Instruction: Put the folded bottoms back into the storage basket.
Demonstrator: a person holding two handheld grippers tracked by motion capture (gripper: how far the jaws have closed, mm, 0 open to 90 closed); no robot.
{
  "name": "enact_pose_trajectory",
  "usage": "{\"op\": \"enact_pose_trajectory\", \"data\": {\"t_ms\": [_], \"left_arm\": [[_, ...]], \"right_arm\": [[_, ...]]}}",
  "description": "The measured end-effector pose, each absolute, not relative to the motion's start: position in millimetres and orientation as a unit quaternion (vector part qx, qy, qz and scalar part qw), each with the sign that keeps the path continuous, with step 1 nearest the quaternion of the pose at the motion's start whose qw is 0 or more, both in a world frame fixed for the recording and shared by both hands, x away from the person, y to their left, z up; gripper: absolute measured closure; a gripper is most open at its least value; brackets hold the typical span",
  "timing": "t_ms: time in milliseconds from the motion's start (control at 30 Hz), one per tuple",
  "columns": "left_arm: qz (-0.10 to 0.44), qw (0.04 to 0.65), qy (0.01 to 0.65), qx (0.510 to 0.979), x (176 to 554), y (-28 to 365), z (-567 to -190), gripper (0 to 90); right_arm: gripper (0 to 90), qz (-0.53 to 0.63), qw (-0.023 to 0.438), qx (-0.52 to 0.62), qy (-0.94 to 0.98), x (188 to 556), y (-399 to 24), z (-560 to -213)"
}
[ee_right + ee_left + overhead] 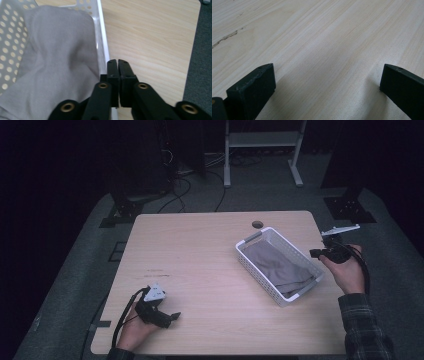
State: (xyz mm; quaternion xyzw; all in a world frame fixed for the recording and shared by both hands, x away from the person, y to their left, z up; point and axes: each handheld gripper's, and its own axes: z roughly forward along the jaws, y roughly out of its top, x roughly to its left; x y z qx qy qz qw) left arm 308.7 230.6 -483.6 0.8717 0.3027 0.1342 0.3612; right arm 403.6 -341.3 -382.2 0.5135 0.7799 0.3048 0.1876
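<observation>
Now, at the table: two hand-held grippers and a basket of cloth on a pale wooden table (210,250).
Basket: a white perforated basket (250,262) sits on the right half of the tabletop, set at an angle to the table's edges, just below a round cable hole (257,224).
Cloth: a grey cloth (280,265) lies crumpled inside the basket and covers most of its floor; in the right gripper view it (55,57) rises against the basket's white wall (101,32).
Right gripper: the right gripper (315,253) is held at the table's right edge, just beside the basket's right side and pointing toward it; in its own view the right gripper (117,62) has both black jaws pressed together with nothing between them, their tips just outside the basket's rim, over bare wood.
Left gripper: the left gripper (176,316) rests low over the table's near left corner, well apart from the basket; in its own view the left gripper (328,75) has its jaws spread wide, released, with bare wood grain between them.
Hands: a plaid sleeve (362,325) shows behind the right hand (347,272).
</observation>
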Motion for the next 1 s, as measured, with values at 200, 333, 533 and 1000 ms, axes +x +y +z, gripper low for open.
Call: {"op": "enact_pose_trajectory", "data": {"t_ms": [200,333,533,1000], "left_arm": [[0.134,0.361,0.303,0.872,308.7,230.7,-483.6,0.0],[0.134,0.361,0.303,0.872,308.7,230.6,-483.6,0.0],[0.134,0.361,0.303,0.872,308.7,230.6,-483.7,0.0],[0.134,0.361,0.303,0.872,308.7,230.6,-483.6,0.0]], "right_arm": [[89.3,0.291,0.188,0.522,0.780,401.7,-350.5,-388.4],[89.3,0.285,0.186,0.528,0.778,399.7,-357.6,-392.8],[89.4,0.279,0.172,0.532,0.781,395.7,-363.6,-402.9],[89.5,0.291,0.146,0.519,0.790,384.9,-361.8,-413.3]]}}
